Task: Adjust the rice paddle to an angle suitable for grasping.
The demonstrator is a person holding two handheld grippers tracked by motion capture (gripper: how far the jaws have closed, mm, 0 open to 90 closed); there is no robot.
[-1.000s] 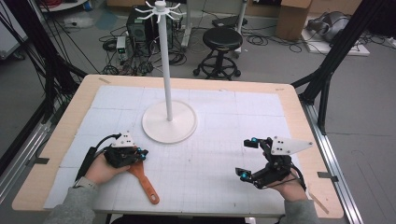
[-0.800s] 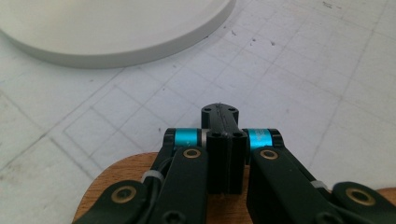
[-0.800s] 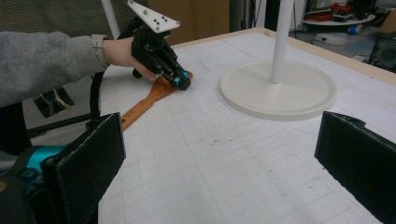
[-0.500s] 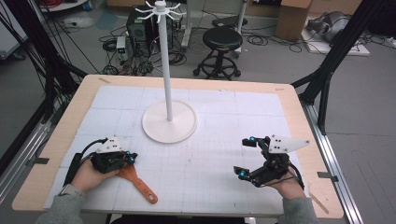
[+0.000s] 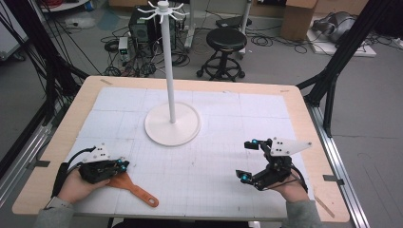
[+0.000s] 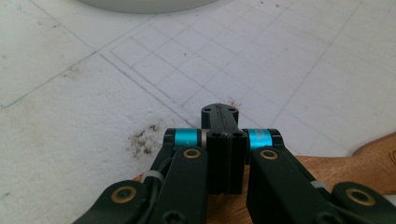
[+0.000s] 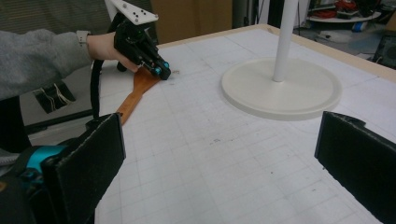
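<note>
One white stand [image 5: 172, 124] rises between both claws, unobstructed.

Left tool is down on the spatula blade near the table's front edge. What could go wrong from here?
1. The left tool has its jaws closed over the wooden spatula at the blade end, so the long handle may swing or slip on lifting.
2. The handle points toward the table front edge; a nudge could push it off.

A lab: cables [image 5: 142, 52], a computer tower [image 5: 141, 26] and cardboard boxes [image 5: 297, 19] surround the table [image 5: 304, 118].
</note>
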